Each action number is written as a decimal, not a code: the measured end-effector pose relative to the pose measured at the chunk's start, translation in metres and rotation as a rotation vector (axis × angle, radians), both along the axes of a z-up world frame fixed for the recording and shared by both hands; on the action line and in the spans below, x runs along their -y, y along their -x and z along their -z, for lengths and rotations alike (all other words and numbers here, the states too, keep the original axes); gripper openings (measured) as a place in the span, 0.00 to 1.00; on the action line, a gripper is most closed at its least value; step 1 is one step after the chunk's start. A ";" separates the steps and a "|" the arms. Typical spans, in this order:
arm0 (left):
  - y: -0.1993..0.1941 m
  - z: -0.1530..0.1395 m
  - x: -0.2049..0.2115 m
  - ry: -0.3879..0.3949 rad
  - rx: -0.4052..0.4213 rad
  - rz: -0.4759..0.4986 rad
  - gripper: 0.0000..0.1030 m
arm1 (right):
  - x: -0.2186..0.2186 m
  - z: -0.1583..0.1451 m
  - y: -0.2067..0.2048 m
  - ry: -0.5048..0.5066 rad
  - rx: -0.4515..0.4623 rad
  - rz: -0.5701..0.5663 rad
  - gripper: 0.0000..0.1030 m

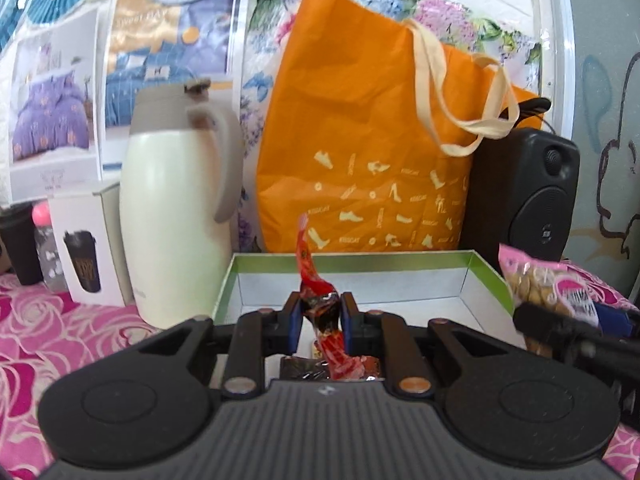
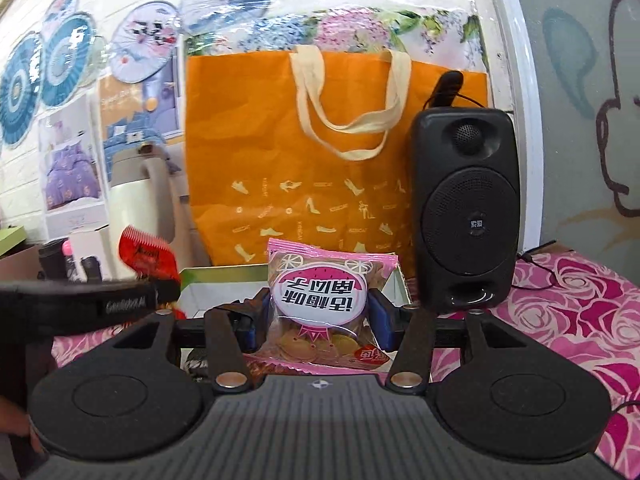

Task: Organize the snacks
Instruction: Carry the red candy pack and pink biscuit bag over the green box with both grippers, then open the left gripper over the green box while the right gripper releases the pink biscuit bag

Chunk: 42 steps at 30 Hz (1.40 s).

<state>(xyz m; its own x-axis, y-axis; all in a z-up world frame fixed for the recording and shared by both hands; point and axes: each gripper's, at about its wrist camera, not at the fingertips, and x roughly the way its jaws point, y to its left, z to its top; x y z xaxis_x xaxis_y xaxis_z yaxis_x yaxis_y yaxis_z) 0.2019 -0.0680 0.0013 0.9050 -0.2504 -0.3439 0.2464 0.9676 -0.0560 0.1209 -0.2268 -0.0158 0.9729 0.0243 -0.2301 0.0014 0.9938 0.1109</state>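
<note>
The left tongs [image 1: 320, 320] are clenched on a thin red foil-wrapped snack [image 1: 320, 300], held upright with its crimped tail pointing up. The right tongs [image 2: 318, 320] grasp a wide pink plastic packet of round biscuits [image 2: 320, 304] between their blue pads. Both snacks hang at the near edge of an open, shallow cardboard box with a green rim and silver lining [image 1: 472, 280], which sits on a surface covered in pink rose-patterned cloth [image 1: 60, 340]. Beyond the box stand a cream thermos jug with a grey handle [image 1: 172, 216], an orange paper bag with cream straps [image 1: 360, 140] and a black speaker [image 2: 466, 208].
</note>
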 end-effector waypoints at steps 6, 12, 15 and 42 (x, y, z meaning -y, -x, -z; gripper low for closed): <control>-0.017 0.011 -0.001 -0.008 -0.047 0.018 0.14 | -0.005 0.011 -0.029 0.029 -0.073 0.003 0.83; -0.030 0.023 -0.005 0.012 -0.104 0.018 0.14 | -0.011 0.021 -0.047 0.070 -0.123 -0.001 0.83; -0.032 0.028 -0.005 0.005 -0.114 0.013 0.15 | -0.011 0.023 -0.052 0.095 -0.135 0.000 0.83; 0.010 -0.008 -0.045 -0.080 -0.022 -0.128 0.66 | 0.030 -0.012 0.019 -0.067 -0.065 -0.009 1.00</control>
<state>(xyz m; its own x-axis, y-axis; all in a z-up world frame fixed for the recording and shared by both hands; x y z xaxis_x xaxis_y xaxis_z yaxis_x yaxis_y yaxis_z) 0.1922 -0.0229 0.0090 0.9198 -0.1043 -0.3782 0.1201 0.9926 0.0185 0.1018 -0.2564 -0.0041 0.9556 0.0502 -0.2902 0.0020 0.9842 0.1771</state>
